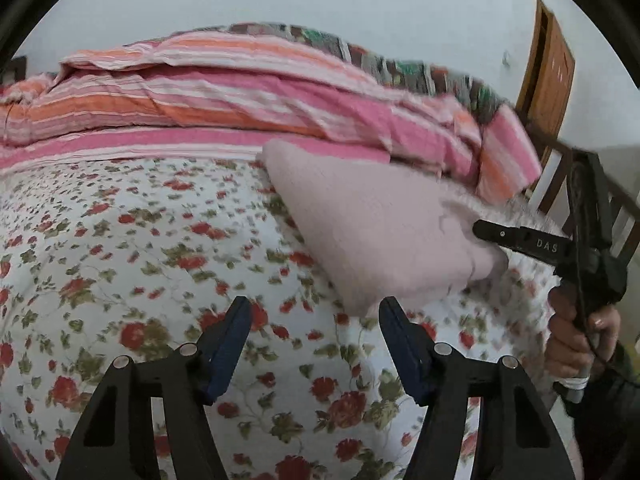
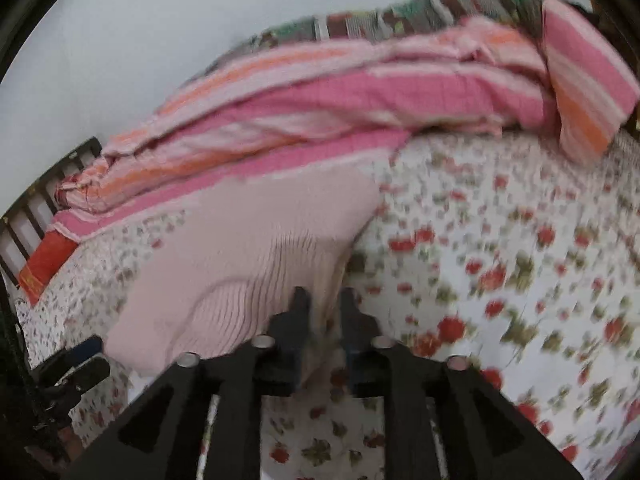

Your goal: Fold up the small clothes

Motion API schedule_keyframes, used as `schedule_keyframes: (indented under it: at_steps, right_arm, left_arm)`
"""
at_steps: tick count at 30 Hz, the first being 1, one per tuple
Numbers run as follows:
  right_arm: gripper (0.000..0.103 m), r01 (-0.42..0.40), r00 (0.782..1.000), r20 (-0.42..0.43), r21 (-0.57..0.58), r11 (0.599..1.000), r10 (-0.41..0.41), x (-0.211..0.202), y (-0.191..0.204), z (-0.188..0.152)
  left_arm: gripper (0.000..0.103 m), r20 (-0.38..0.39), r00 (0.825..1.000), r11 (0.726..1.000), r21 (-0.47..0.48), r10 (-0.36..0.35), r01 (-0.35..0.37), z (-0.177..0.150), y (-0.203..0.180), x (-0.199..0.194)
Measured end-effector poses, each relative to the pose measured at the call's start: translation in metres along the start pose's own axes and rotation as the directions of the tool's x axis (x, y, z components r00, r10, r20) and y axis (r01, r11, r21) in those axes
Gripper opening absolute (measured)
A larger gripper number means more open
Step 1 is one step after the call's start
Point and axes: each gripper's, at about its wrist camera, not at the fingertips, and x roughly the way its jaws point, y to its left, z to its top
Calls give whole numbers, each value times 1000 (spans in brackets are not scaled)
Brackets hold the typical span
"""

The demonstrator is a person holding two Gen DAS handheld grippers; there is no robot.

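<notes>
A pale pink knitted garment lies folded over on the floral bedsheet. My left gripper is open and empty, just in front of the garment's near corner. My right gripper comes in from the right and touches the garment's right edge. In the right wrist view the right gripper is nearly shut with the ribbed hem of the pink garment between its fingers. The left gripper shows at the lower left of that view.
A pink and orange striped blanket is bunched along the back of the bed, with a patterned quilt behind it. A wooden door and a dark bed rail are at the right. A red cloth lies by the rail.
</notes>
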Motion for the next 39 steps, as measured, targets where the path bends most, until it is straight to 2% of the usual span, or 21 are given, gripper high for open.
schedule_keyframes:
  at_steps: [2,4,8,10,13,16,21,29,34,39]
  right_arm:
    - [32,22,999,36,-17,1000,-22,-3,4,10]
    - [32,51,998,37,-46,998,-49,3,9,20]
    - [32,66,998,-11,-52,996,-67,25,11,27]
    - [32,121,988,-84,-81,989,-127,45,10,22]
    - [36,115,990,-76,-55,992,-119,49,-3,14]
    - [36,98,991,-88,-47,994,-102,47,-6,16]
    - [37,103,990,-93,-73,992,-109,41,1,20]
    - [42,152,981,-100,-149,977,-168,22,19,19]
    - [43,171,974,-127,-140,975,-189,6,20,23]
    - [53,184,973,-121,-114,976,-198,-21,23,27]
  left_arm:
    - [65,6,1000,1000,-1,31,-31,12,-1,1]
    - [65,-5,998,998,6,55,-55,27,-4,11]
    - [65,-72,997,999,-39,32,-35,52,-8,43]
    - [65,-102,994,997,-48,49,-54,54,-10,58]
    - [68,-141,988,995,-57,67,-76,48,-11,71]
    - [71,-131,988,995,-47,80,-87,45,-11,70]
    - [71,-146,987,993,-88,71,-84,53,-9,69]
    - [68,-168,984,992,-96,64,-81,62,-28,72]
    - [68,-166,983,992,-83,82,-97,68,-42,60]
    - [69,-137,983,988,-75,122,-133,79,-51,31]
